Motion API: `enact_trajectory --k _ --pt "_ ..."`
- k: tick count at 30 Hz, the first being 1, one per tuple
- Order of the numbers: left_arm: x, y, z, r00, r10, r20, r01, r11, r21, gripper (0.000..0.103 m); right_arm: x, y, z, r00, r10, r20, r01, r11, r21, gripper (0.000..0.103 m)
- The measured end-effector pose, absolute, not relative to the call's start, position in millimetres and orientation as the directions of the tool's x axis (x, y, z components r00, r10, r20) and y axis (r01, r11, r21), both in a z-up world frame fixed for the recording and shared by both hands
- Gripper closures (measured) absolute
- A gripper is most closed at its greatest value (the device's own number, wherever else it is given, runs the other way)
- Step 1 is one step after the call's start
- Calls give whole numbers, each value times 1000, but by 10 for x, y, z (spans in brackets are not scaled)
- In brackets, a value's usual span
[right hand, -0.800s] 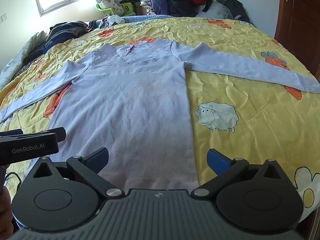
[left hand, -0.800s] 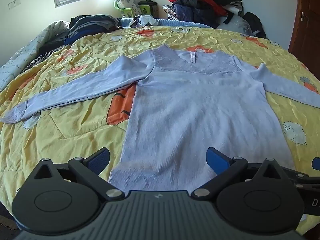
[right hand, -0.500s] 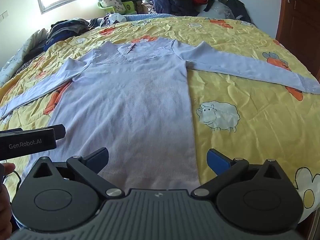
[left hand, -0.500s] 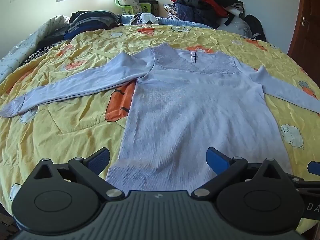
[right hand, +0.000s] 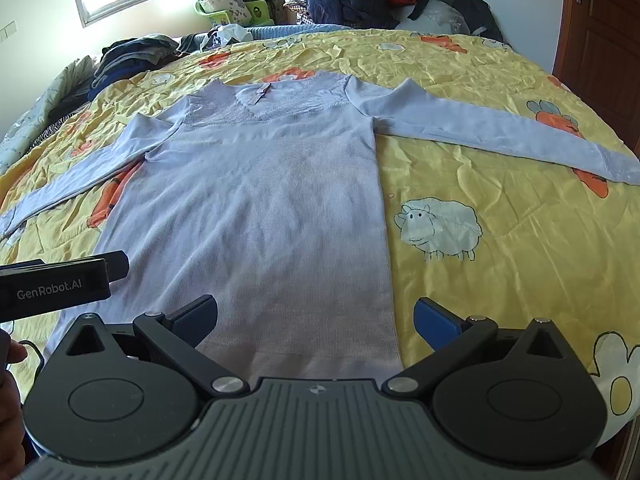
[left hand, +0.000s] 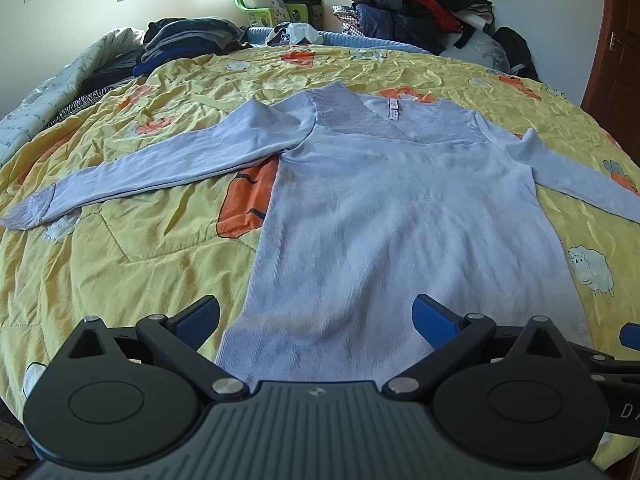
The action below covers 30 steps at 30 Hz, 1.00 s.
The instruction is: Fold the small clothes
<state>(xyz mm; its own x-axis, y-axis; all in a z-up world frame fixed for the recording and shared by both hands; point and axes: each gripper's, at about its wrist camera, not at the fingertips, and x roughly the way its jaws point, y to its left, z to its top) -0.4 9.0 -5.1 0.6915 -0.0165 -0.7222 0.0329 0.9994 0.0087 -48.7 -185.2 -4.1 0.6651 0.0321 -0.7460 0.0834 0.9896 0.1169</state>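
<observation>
A pale lilac long-sleeved top (left hand: 392, 216) (right hand: 260, 200) lies flat, face up, on a yellow quilt (left hand: 132, 248), both sleeves spread sideways and the hem nearest me. A lace yoke and a small neck label sit at its far end. My left gripper (left hand: 316, 320) hovers open over the hem's left part, nothing between its blue pads. My right gripper (right hand: 316, 320) hangs open above the hem's right part, also holding nothing. In the right wrist view the left gripper's body (right hand: 56, 286) shows at the left edge with a hand below it.
A yellow cartoon-print quilt (right hand: 500, 208) covers the whole bed. Piles of clothes (left hand: 404, 0) and dark folded garments (left hand: 180, 40) sit along the far edge, with a pillow and green bin. A wooden door (right hand: 600, 20) stands at the right.
Both views have pitched down slightly, so the top sits a little lower in frame. Both grippers stay open and the garment has not moved.
</observation>
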Motion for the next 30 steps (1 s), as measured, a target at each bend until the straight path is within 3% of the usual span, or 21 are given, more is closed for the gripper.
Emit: enact_trajectory --k 30 --pt "-112 169 -125 668 -10 -744 49 998 31 0 -479 -1740 -96 642 74 -763 14 994 109 0"
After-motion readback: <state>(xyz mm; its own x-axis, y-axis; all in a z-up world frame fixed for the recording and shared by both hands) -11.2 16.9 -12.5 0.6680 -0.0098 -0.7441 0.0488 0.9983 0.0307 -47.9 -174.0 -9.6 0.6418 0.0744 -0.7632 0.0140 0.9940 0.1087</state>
